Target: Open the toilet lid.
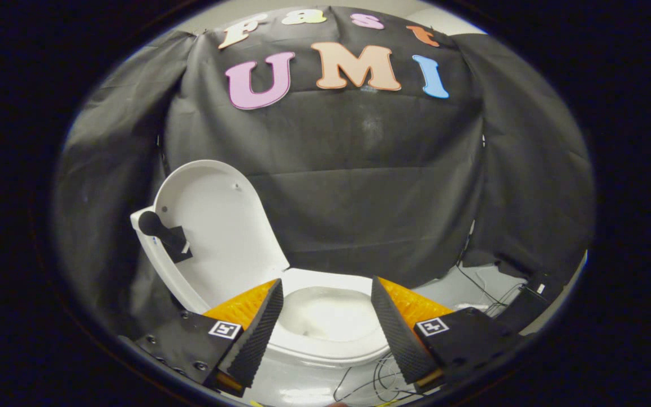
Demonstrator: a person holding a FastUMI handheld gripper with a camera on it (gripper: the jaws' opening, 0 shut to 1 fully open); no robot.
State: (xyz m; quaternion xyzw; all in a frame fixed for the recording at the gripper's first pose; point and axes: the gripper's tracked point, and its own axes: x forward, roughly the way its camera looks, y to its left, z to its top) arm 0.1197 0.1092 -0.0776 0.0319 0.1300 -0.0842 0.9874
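Observation:
The white toilet lid (212,226) stands raised, leaning back toward the black cloth wall, its inner face turned toward me. A black round knob on a short black arm (159,229) sticks out from the lid's near edge. Below it the white seat and bowl (328,319) lie uncovered, seen between and just beyond my fingers. My gripper (325,294) is open, with nothing between its fingers (257,333), and hangs above the bowl's front. The lid is to the left of the left finger, apart from it.
Black cloth drapes the wall behind the toilet and both sides. Thin cables (484,291) trail over the pale floor at the right toward a dark box (532,297), and more loose cables (370,379) lie below the bowl's front.

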